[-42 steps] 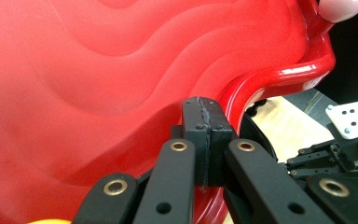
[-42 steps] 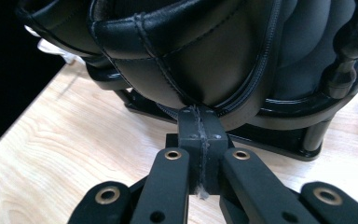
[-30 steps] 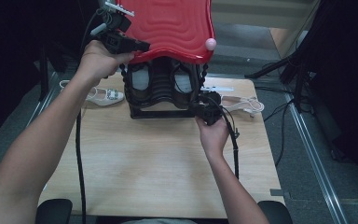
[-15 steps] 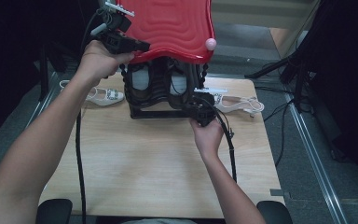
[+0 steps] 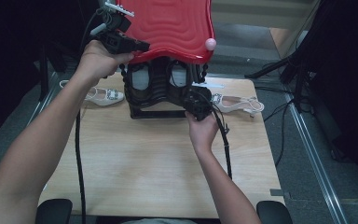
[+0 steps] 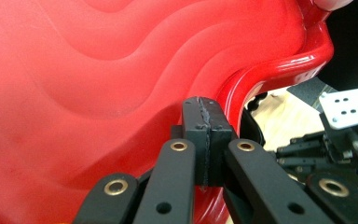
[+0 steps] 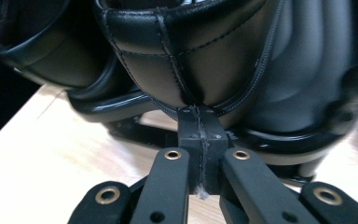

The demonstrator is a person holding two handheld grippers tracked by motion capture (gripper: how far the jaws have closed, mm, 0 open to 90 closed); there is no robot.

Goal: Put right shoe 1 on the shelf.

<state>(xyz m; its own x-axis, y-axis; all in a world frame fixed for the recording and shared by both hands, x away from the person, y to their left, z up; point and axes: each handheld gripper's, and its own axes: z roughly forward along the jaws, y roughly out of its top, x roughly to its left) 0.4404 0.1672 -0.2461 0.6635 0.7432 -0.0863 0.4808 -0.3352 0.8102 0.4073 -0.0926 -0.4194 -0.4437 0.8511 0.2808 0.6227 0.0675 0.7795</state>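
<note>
Tongs clenched empty: left (image 5: 137, 45) at red lid (image 5: 172, 25), right (image 5: 196, 100) against black shoe (image 7: 186, 60); sandals (image 5: 235, 103) flank.

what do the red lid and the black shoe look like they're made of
Red lid: likely hard plastic, glossy, with moulded waves and bright glints on its rim. Black shoe: looks like leather or imitation leather, smooth soft sheen, stitched seams.
</note>
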